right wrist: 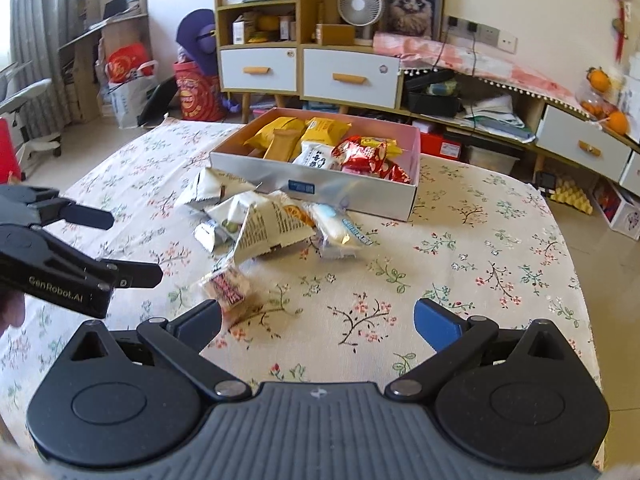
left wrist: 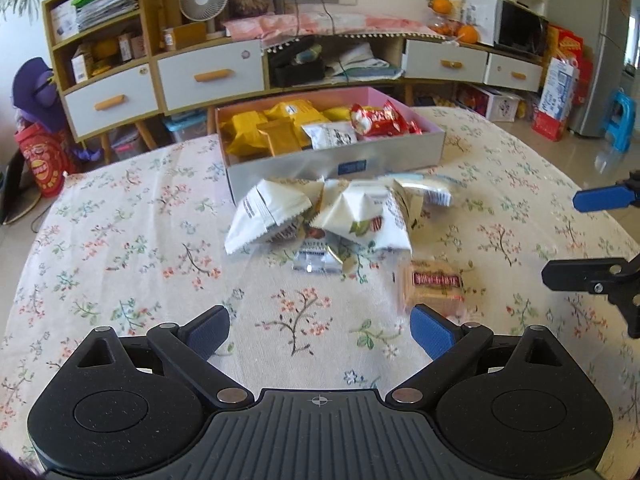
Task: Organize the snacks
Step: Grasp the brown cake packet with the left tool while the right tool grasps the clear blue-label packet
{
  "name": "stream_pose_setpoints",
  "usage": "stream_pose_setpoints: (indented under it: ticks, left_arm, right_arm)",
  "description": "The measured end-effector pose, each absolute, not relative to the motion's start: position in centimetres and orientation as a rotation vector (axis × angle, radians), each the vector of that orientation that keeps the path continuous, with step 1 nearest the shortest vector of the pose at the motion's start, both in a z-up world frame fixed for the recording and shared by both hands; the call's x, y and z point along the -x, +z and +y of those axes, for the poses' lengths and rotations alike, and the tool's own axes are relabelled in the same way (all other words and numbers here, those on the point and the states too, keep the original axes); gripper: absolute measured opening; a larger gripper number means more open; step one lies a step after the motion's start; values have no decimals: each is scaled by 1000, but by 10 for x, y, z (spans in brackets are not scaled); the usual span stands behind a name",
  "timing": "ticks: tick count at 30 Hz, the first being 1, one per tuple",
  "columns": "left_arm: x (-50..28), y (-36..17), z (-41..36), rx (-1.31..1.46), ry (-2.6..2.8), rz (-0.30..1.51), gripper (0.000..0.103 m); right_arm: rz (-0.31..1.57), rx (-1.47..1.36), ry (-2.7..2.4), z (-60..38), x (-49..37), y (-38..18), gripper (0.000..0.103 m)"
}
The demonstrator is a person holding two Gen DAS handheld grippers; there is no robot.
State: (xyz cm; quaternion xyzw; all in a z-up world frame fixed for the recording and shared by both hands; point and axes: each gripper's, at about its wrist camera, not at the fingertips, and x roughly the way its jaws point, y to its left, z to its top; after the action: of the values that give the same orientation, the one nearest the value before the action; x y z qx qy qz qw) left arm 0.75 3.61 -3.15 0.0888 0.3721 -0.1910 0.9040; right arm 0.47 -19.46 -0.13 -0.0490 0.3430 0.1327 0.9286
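A silver box with a pink inside (left wrist: 336, 166) (right wrist: 320, 184) stands on the floral table and holds yellow, white and red snack packets. A pile of white snack packets (left wrist: 320, 216) (right wrist: 264, 224) lies loose in front of it. A small clear-wrapped biscuit with a red label (left wrist: 434, 286) (right wrist: 228, 286) lies nearest. My left gripper (left wrist: 320, 330) is open and empty, the biscuit just beyond its right finger. My right gripper (right wrist: 318, 322) is open and empty, the biscuit by its left finger. Each gripper shows in the other's view (left wrist: 580, 236) (right wrist: 132, 246).
The floral tablecloth (left wrist: 120, 240) (right wrist: 480, 260) covers a round table. Behind it stand a wooden cabinet with white drawers (left wrist: 208, 76) (right wrist: 348, 76), shelves, a fan and bags on the floor. The table's edge curves close at the right (right wrist: 580, 280).
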Motion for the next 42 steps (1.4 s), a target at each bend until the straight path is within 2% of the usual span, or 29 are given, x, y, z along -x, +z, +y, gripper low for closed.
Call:
stream_pose_setpoints:
  ticks: [9, 15, 23, 25, 27, 29, 31, 35, 41, 42]
  left_arm:
    - [-16, -54, 37, -228, -448, 820, 98]
    - [-21, -49, 30, -158, -504, 824, 98]
    - [-22, -48, -2, -165, -589, 829, 94]
    - [-23, -46, -10, -167, -599, 823, 90]
    - [-26, -46, -16, -159, -603, 835, 80]
    - [-29, -46, -23, -159, -595, 858, 63]
    - [-32, -47, -28, -164, -587, 879, 53]
    - [-32, -46, -36, -195, -575, 880, 49]
    - [-35, -44, -39, -196, -560, 877, 41]
    - [-35, -43, -38, -193, -558, 878, 41]
  right_arm:
    - [761, 139, 343, -193, -8, -18, 103]
    - [784, 185, 319, -192, -23, -25, 103]
    - [761, 94, 281, -217, -54, -18, 101]
    - [756, 65, 280, -221, -62, -17, 98]
    - [758, 24, 281, -223, -72, -17, 93]
    - [764, -30, 277, -225, -82, -18, 87]
    - [773, -85, 279, -225, -94, -20, 81]
    - [785, -109, 272, -220, -113, -26, 74]
    - [829, -116, 290, -216, -122, -38, 58]
    - [825, -92, 303, -213, -120, -38, 49]
